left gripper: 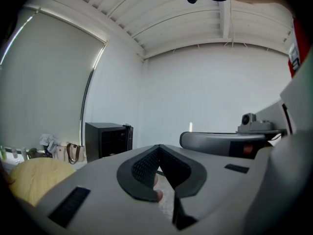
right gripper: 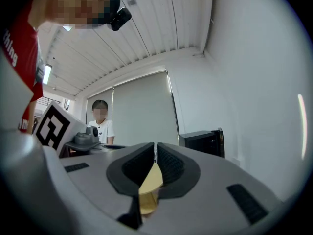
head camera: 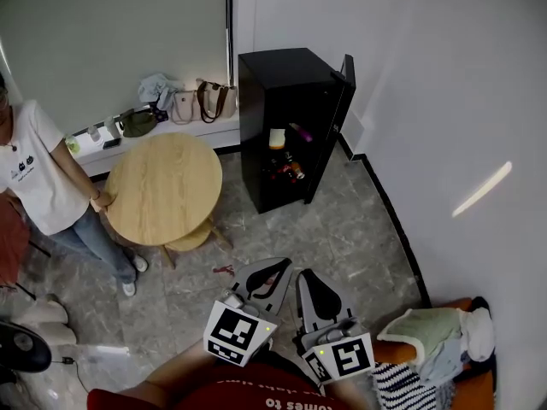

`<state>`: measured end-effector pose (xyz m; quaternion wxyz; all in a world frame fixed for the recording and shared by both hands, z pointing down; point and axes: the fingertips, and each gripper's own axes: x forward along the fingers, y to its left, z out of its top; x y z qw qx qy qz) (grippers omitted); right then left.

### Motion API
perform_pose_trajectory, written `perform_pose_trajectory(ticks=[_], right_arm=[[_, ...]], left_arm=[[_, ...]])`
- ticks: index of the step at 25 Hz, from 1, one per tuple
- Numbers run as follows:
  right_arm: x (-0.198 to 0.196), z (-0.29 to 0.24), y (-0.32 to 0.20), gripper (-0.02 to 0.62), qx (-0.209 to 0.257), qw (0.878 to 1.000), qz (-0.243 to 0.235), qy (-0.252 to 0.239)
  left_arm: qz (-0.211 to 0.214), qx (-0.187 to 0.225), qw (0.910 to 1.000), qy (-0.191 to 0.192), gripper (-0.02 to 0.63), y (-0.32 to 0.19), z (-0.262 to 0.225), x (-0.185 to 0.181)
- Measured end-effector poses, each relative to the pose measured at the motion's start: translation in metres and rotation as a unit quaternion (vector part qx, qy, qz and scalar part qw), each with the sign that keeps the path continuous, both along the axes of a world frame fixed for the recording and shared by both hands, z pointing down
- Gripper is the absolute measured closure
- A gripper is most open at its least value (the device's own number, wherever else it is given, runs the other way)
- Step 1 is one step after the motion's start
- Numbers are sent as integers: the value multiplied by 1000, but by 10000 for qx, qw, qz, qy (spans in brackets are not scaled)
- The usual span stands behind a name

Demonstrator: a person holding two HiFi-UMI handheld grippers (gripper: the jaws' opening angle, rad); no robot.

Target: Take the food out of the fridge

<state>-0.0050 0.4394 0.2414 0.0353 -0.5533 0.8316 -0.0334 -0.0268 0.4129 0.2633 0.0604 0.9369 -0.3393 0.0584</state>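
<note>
The black mini fridge [head camera: 286, 101] stands against the far wall with its door [head camera: 345, 88] swung open to the right. On its shelves I make out a pale bottle [head camera: 277, 137] and some reddish food items [head camera: 291, 169]. Both grippers are low in the head view, close to the person's body and well short of the fridge. The left gripper [head camera: 282, 265] is shut and holds nothing, as is the right gripper [head camera: 306, 275]. The left gripper view shows its jaws [left gripper: 159, 146] meeting at the tip, with the fridge [left gripper: 108, 138] far off. From the right gripper [right gripper: 155, 145], the fridge [right gripper: 203, 142] is at the right.
A round wooden table [head camera: 164, 186] stands left of the fridge, with a person [head camera: 38, 173] leaning on it. Bags [head camera: 197, 102] sit on a low ledge behind. A fan [head camera: 21, 350] is at bottom left, and a seat with clothes [head camera: 444, 340] at bottom right.
</note>
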Motion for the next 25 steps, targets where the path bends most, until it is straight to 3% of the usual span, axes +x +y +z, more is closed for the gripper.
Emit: perform_pose_trajectory(ticks=[9, 13, 18, 25], right_arm=[[24, 9, -68, 581, -132, 9989, 235, 387], [32, 5, -120, 575, 77, 9981, 299, 527], [32, 10, -196, 540, -138, 9973, 260, 667], [34, 2, -281, 540, -168, 9959, 459, 767]], left_arm=[[30, 142, 9998, 132, 598, -72, 0, 20], [39, 208, 9995, 221, 598, -127, 0, 31], [155, 192, 9994, 227, 598, -202, -1, 39], [199, 155, 9992, 299, 598, -288, -4, 36]])
